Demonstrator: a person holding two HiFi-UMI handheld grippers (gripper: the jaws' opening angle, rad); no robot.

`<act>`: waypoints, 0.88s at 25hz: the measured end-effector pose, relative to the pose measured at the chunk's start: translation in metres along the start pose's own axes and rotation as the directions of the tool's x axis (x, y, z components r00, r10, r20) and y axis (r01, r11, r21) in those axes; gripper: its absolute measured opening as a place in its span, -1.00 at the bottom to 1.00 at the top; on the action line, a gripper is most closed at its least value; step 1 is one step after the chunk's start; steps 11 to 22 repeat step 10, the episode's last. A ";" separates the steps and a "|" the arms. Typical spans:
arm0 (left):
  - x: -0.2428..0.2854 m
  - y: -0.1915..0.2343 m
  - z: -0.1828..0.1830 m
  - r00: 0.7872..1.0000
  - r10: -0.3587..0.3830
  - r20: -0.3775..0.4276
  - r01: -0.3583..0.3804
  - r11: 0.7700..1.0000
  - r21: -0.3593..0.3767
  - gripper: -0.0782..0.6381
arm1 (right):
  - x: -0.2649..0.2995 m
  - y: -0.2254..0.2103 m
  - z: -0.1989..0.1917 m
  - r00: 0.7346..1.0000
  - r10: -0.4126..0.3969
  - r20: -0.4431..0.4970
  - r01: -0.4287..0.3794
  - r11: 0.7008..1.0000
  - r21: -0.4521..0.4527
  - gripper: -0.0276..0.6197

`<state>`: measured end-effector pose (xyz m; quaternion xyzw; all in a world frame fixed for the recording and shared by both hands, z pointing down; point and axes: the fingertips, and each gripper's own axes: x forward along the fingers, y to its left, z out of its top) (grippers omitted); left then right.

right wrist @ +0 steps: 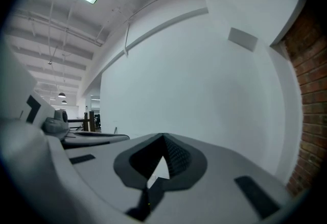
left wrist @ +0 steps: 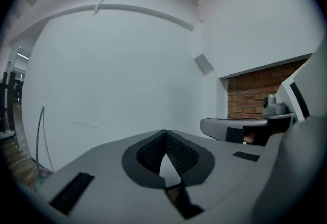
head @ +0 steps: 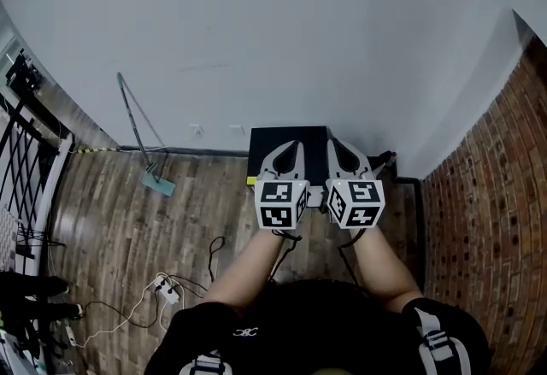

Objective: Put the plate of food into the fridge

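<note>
I hold two tools side by side: left tool [head: 289, 148] pressed together, empty; right tool [head: 335, 145] likewise. One black box [head: 267, 143] beneath, one mop [head: 159, 184] by wall.

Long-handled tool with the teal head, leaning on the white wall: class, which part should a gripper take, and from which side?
Probably the thin handle, about midway up, with the jaws closing across it. Come from the room side: the wall backs it, and the teal head rests low on the wooden floor, likely too wide and flat to pinch well.
</note>
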<state>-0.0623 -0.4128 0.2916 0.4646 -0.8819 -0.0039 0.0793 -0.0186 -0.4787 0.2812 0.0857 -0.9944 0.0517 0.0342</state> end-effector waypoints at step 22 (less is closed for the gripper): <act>0.002 -0.021 0.012 0.999 0.015 0.042 -0.017 0.999 0.031 -0.79 | -0.011 -0.014 0.008 1.000 0.006 0.014 -0.006 1.000 -0.008 -0.88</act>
